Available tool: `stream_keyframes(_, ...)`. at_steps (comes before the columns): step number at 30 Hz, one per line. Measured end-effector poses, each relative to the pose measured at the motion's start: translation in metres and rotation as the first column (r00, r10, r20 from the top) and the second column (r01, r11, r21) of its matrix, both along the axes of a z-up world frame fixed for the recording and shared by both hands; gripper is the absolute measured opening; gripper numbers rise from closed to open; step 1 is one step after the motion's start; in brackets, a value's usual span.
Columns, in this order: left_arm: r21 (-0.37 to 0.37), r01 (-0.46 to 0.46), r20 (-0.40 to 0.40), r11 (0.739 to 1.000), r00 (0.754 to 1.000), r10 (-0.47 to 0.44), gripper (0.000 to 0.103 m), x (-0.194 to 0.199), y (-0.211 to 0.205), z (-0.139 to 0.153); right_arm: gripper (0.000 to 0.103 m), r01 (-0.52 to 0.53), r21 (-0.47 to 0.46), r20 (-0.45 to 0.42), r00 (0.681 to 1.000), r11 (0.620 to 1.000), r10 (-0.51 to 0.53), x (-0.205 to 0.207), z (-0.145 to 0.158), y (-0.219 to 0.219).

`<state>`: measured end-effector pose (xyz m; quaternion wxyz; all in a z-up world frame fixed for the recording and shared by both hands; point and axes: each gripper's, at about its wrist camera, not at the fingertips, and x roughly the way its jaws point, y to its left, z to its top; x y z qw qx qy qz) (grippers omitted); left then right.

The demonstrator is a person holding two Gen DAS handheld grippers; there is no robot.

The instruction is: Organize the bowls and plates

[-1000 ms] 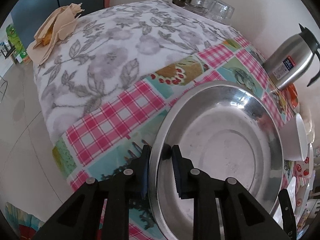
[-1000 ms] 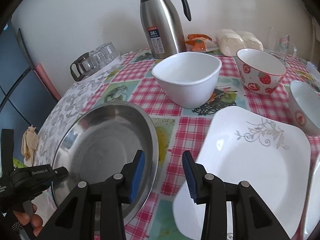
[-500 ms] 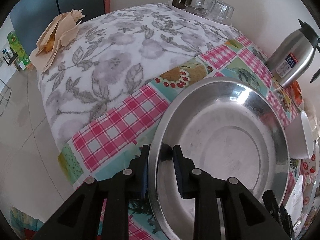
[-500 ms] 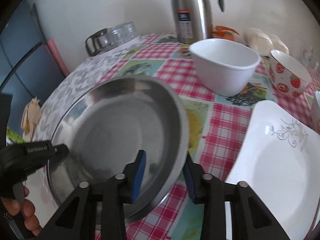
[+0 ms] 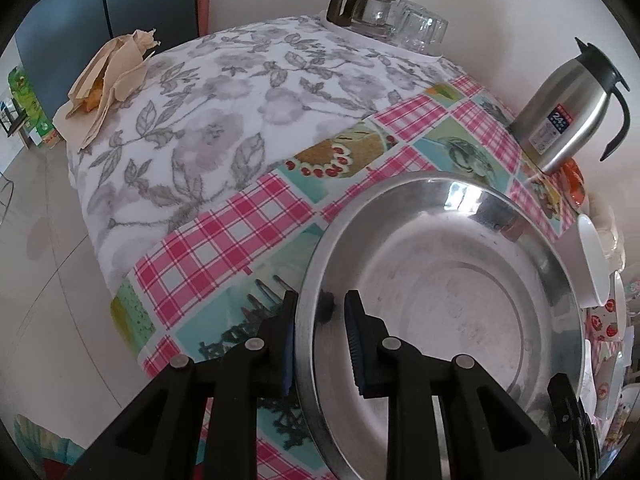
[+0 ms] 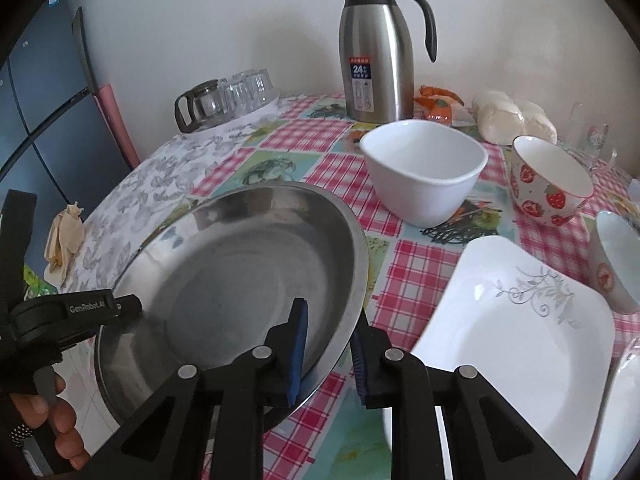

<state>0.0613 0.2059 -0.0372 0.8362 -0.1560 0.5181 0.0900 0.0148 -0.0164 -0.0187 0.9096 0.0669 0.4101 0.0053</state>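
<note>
Left tongs [image 5: 318, 344] clamped on pan [image 5: 440, 300] rim, right tongs [image 6: 330, 350] closing astride opposite rim; could slip, tilting onto plate [image 6: 520, 332] alongside.

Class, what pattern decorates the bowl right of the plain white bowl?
Red strawberries on white, on the strawberry bowl; clearest in the right wrist view.

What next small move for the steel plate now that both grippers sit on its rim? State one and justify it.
Probably finish closing the right gripper, then lift the steel plate with both hands. The left gripper already clamps the opposite rim; the right jaws are closing with the rim between them. The square white plate lies close beside it, a likely stacking spot.
</note>
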Motion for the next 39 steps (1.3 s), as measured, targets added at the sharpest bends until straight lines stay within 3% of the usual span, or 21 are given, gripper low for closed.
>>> stream_keyframes(12, -0.007, 0.053, 0.094, 0.999, 0.994, -0.052, 0.024, -0.015, -0.029, 0.029, 0.022, 0.033, -0.007, 0.078, 0.996, 0.999, -0.032, -0.023, 0.029, -0.025)
stream_keyframes(24, 0.004, 0.145, 0.129, 0.989, 0.981, -0.144, 0.024, -0.034, -0.081, 0.046, 0.022, 0.087, -0.037, 0.097, 0.992, 0.996, -0.083, -0.051, 0.043, -0.071)
stream_keyframes(39, 0.045, 0.336, 0.104, 0.941, 0.935, -0.338, 0.024, -0.064, -0.169, 0.05, 0.025, 0.208, -0.056, 0.047, 0.978, 0.977, -0.205, -0.091, 0.035, -0.146)
